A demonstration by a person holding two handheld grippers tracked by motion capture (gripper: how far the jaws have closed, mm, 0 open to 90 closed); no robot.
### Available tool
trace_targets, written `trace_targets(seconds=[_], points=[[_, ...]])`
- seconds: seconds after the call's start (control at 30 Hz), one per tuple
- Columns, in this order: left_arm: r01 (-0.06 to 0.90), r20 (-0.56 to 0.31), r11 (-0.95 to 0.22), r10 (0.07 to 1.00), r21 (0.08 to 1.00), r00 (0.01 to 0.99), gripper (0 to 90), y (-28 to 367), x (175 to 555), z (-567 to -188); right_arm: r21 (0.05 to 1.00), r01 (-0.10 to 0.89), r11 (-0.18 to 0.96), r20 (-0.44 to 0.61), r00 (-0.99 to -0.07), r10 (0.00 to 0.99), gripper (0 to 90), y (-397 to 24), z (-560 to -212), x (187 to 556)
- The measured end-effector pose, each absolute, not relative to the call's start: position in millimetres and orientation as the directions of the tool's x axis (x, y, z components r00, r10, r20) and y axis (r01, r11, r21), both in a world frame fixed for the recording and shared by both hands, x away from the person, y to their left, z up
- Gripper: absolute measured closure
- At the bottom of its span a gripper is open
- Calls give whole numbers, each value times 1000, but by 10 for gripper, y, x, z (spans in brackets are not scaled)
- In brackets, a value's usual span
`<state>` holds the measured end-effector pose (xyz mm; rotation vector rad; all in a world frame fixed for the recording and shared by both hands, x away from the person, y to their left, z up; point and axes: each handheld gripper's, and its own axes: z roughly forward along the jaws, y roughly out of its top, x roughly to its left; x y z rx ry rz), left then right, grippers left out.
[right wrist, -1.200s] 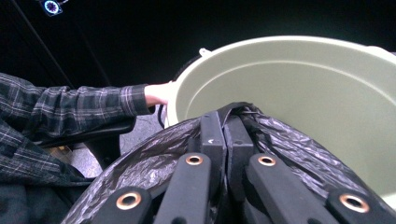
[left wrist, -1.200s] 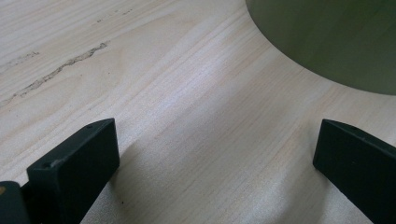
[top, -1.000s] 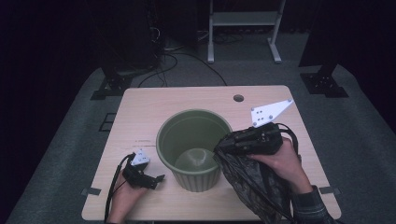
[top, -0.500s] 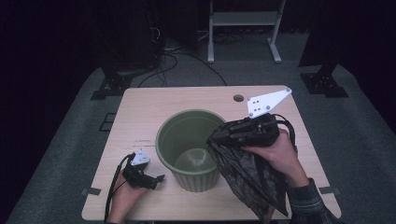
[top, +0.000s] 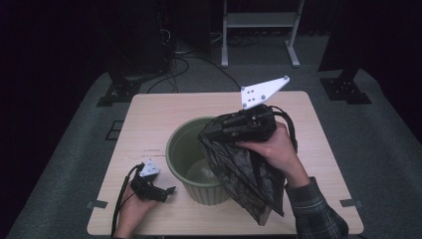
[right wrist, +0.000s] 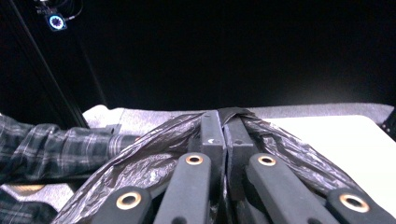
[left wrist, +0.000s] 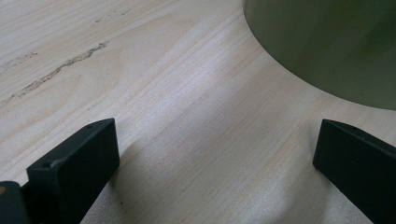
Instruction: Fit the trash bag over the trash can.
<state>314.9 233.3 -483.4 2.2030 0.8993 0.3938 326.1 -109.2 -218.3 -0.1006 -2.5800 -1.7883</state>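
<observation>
A pale wooden table [top: 149, 124] stands on grey carpet in a dark room. On it sits a green bin [top: 186, 149]. The right gripper [top: 211, 135] is clenched on a black bag [top: 249, 179], which hangs over the bin's right rim, probably to line it. The left gripper [top: 166, 191] rests on the table just beside the bin, jaws apart and empty, likely ready to steady it.
</observation>
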Motion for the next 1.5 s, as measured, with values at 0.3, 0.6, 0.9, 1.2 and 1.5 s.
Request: trace_targets(seconds=[0.3,0.6,0.9,1.2,1.5], points=[[485,12,-503,702,715,712,0,2332,3148,-4835,942,32,335,26,-999,23,887,-785,-2069,3345],[484,13,-505,702,715,712,0,2331,3147,-4835,949,28,315,36,-999,-20,886,-373,-2001,3449],[484,13,-507,700,714,714,0,2331,3146,-4833,929,90,360,101,-995,-12,881,-254,-2332,3554],[485,12,-507,699,713,715,0,2331,3146,-4832,876,178,448,172,-984,54,816,-203,-2652,3683],[484,13,-507,700,713,714,0,2332,3146,-4832,867,192,461,151,-981,125,573,-332,-2644,3672]])
